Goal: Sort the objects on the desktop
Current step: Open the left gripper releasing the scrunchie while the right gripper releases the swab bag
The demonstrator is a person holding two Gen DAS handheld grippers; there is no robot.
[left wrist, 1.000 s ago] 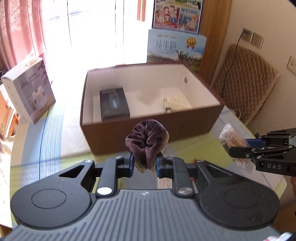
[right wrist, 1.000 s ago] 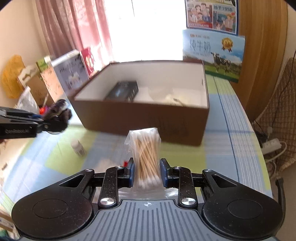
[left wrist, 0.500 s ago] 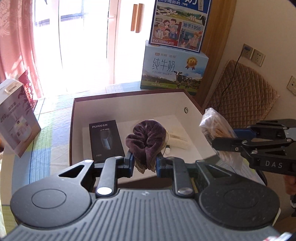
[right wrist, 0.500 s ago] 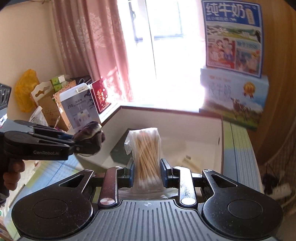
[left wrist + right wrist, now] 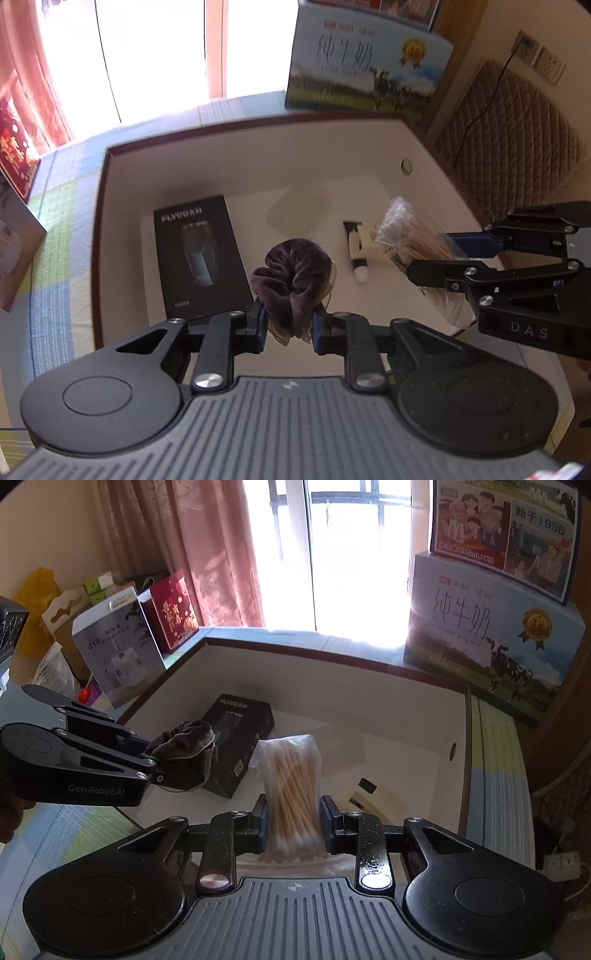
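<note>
Scrunchie (image 5: 293, 266), dark purple velvet, is clenched between the 2 fingers of the left gripper (image 5: 287, 326) at the lower centre of the left wrist frame, and is held above the open interior of the brown storage box (image 5: 101, 206). In the right wrist frame the same scrunchie (image 5: 186, 751) is seen at centre left, pinched at the tip of the left gripper (image 5: 162, 771), over the near left part of the box (image 5: 332, 657).

Cotton swabs (image 5: 293, 794), packed in a clear bag, are gripped between the 2 fingers of the right gripper (image 5: 293, 823) at the lower centre of the right wrist frame, likewise above the box floor. In the left wrist frame the bag of swabs (image 5: 410, 236) is seen at centre right, clamped by the right gripper (image 5: 436, 254), which enters from the right edge.

Inside the box, a black shaver carton (image 5: 201, 258) is lying flat at left of centre, and a small cream tube with a black cap (image 5: 358, 254) is lying just right of centre, close under the bag of swabs. Whether either held item touches the box floor cannot be told.

A blue milk carton (image 5: 369, 62) is standing behind the box at the upper right. A white humidifier box (image 5: 118, 646) and a red gift bag (image 5: 173, 616) are standing beside the box at the upper left of the right wrist frame.
</note>
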